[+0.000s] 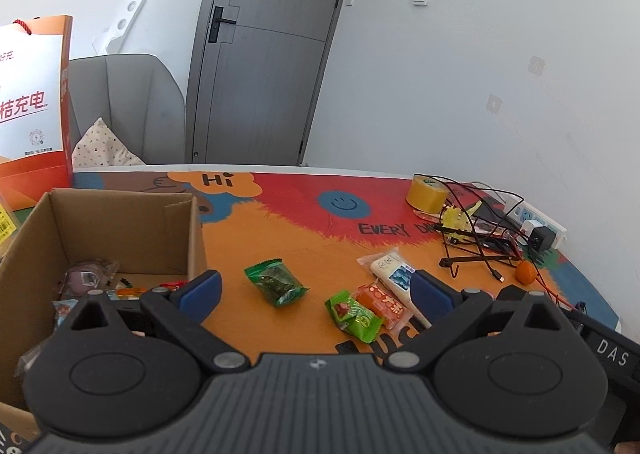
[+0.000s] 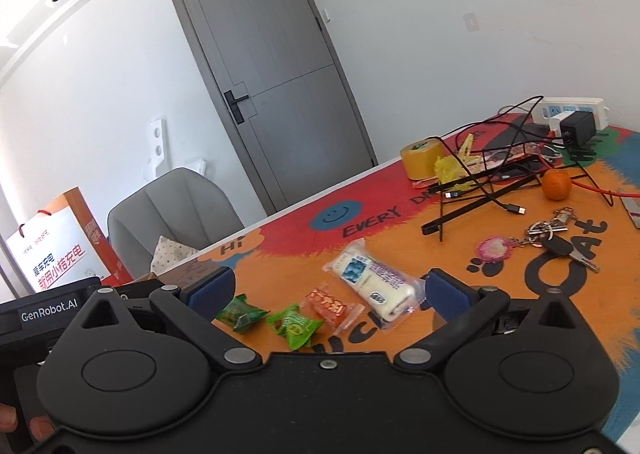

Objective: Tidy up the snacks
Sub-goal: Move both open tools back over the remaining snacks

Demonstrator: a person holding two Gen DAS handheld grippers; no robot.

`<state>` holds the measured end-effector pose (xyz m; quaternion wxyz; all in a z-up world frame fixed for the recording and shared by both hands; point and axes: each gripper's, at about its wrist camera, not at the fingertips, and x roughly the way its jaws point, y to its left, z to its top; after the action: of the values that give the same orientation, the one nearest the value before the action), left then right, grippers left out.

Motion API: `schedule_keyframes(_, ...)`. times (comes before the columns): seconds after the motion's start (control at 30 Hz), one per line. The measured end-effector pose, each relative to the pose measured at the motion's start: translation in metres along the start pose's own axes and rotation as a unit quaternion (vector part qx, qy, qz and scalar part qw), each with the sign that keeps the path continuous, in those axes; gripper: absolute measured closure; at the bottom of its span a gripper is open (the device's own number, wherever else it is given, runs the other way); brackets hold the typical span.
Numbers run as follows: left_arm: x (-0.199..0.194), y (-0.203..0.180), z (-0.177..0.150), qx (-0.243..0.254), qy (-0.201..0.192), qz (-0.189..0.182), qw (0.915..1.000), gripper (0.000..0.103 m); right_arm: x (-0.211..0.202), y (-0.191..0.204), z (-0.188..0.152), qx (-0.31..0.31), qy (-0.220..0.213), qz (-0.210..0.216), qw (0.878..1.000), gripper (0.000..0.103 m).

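Blue-padded fingers (image 1: 202, 288) of my left hand-held gripper (image 1: 316, 290) stood spread wide and empty above the counter (image 1: 280, 246), with four wrapped snacks lying loose between and beyond them. Nearest my reach lay the dark green packet (image 1: 276, 286), apart from the others; further right the light green candy (image 1: 354, 316) touched the orange packet (image 1: 384, 304), and the long white bar (image 1: 394, 276) lay just beside that. At my left stood the cardboard box (image 1: 192, 238), open-topped, with several wrapped snacks already on its floor.

My right hand-held gripper (image 2: 328, 294) hovered likewise spread and holding nothing, the white bar (image 2: 372, 278) sitting nearest its right finger.

Judging from this, the step was another pick for the box. I reckoned the dark green packet the best choice for the left: isolated, close to the box, no neighbour to drag along. I would have lowered straight down, straddled it across its narrow width, closed gently on the crinkly wrapper, then lifted clear of the box wall before letting go. Cables, keys and the orange (image 2: 556, 184) lay well apart, off the path.
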<state>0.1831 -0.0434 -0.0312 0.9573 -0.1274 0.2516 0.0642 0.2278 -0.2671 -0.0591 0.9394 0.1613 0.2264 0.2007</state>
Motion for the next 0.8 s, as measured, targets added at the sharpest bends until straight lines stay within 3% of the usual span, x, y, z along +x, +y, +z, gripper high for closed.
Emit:
schedule_keyframes(0.4, 0.041, -0.021, -0.008, -0.001, 0.025, 0.003, 0.9997, 0.007, 0.019, -0.031, -0.001, 0.014, 0.012, -0.013, 1.000, 0.003)
schedule_keyframes(0.8, 0.094, -0.028, -0.016, -0.018, 0.077, 0.030, 0.9964, 0.027, 0.062, -0.040, 0.006, -0.001, 0.037, -0.018, 0.999, 0.019)
